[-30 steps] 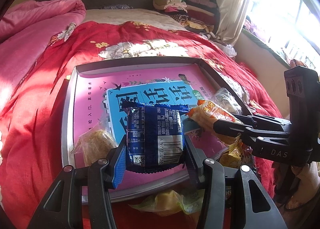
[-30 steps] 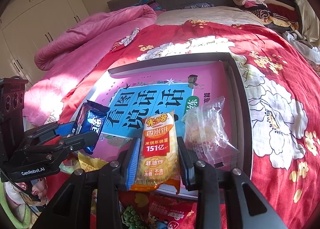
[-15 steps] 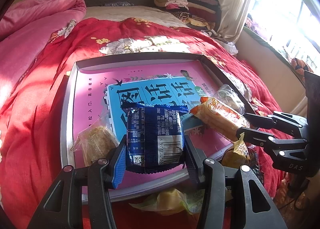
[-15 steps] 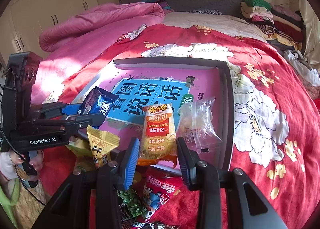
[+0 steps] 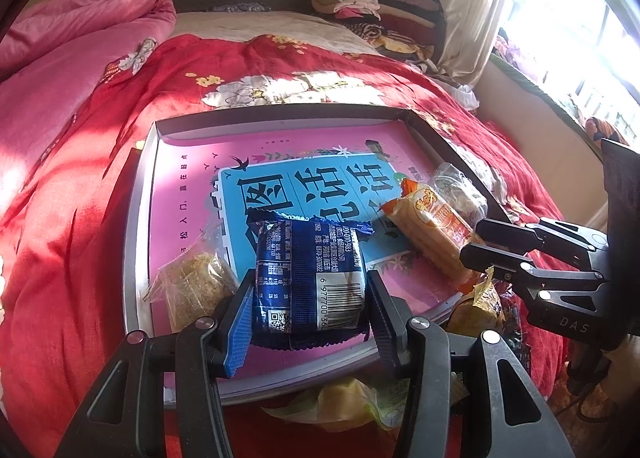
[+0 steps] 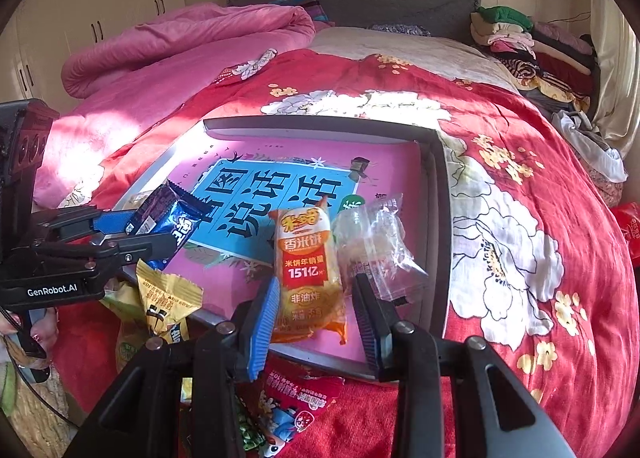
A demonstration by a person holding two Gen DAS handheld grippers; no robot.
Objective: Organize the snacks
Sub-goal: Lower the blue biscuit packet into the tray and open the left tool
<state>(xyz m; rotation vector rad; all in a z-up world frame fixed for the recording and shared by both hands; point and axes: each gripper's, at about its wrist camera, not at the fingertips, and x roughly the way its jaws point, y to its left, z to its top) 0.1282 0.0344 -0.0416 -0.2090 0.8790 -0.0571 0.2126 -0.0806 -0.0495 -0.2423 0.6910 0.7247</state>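
Observation:
My left gripper [image 5: 310,298] is shut on a dark blue snack pack [image 5: 310,278] and holds it over the near edge of the grey tray [image 5: 136,225], which is lined with a pink and blue book cover. The pack shows in the right wrist view [image 6: 172,217] too. My right gripper [image 6: 316,310] is open, its jaws on either side of an orange rice-cracker pack [image 6: 306,270] that lies on the tray, also seen in the left wrist view [image 5: 434,230]. A clear wrapped snack [image 6: 376,242] lies right of it. A clear pack of crumbly yellow cake [image 5: 196,286] lies at the tray's near left.
The tray [image 6: 438,217] rests on a red flowered quilt [image 6: 520,217]. Loose snacks lie in front of it: a yellow pack [image 6: 168,298], a red cartoon pack [image 6: 296,390], a pale yellow-green pack [image 5: 352,402]. A pink duvet [image 5: 80,41] and folded clothes [image 6: 532,45] lie farther back.
My right gripper has opened and drawn back; the orange rice-cracker pack now lies on the tray. My left gripper still holds the blue pack in the same place.

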